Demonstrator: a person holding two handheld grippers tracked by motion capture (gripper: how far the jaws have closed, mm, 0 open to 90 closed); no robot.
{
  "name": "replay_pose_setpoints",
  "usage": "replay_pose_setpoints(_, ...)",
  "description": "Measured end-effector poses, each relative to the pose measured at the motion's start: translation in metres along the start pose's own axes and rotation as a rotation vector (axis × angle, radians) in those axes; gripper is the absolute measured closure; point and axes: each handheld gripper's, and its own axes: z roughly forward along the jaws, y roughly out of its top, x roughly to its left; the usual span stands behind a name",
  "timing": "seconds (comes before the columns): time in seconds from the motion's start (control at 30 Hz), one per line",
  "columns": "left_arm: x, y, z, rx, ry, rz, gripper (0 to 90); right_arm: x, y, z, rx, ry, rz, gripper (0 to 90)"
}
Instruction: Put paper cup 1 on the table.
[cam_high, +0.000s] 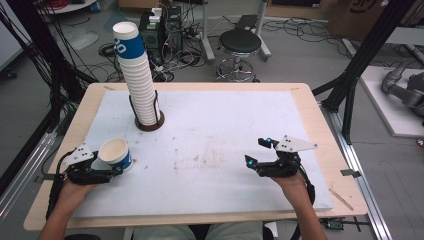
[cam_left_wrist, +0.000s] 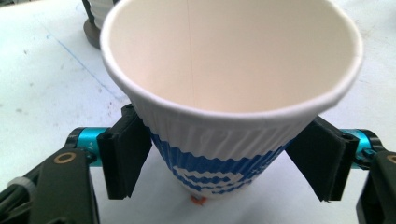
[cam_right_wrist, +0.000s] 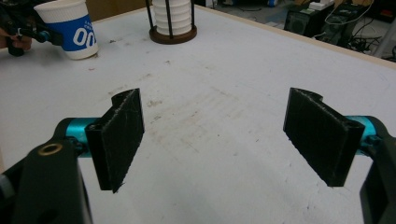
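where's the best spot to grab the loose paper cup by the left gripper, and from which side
Grip the paper cup across its ribbed side wall below the rolled rim, coming in level from the person's side with one jaw on each flank, as the left gripper is placed now. The cup stands upright and tapers downward, so a mid-wall pinch likely crushes least.

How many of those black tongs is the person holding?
2: the left tongs sit around a single paper cup at the table's near left; the right tongs, open and empty, hover at the near right.
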Motion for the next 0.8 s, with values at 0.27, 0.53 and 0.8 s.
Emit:
replay_pose_setpoints(0.27,0.004,-0.005,-0.02,-0.028,0.029,-0.064,18.0,-0.001,0.0,0.0,-0.003,-0.001,-0.004,21.1)
replay_pose_setpoints(0.53,0.005,0.001,-0.056,-0.117,0.009,-0.059,17.8,-0.003,-0.002,-0.002,0.0,-0.01,0.009,21.1)
replay_pose_setpoints(0.8,-0.008,0.031,-0.064,-0.288,-0.056,-0.033,17.8,-0.004,-0.001,-0.002,-0.002,-0.016,0.006,21.0)
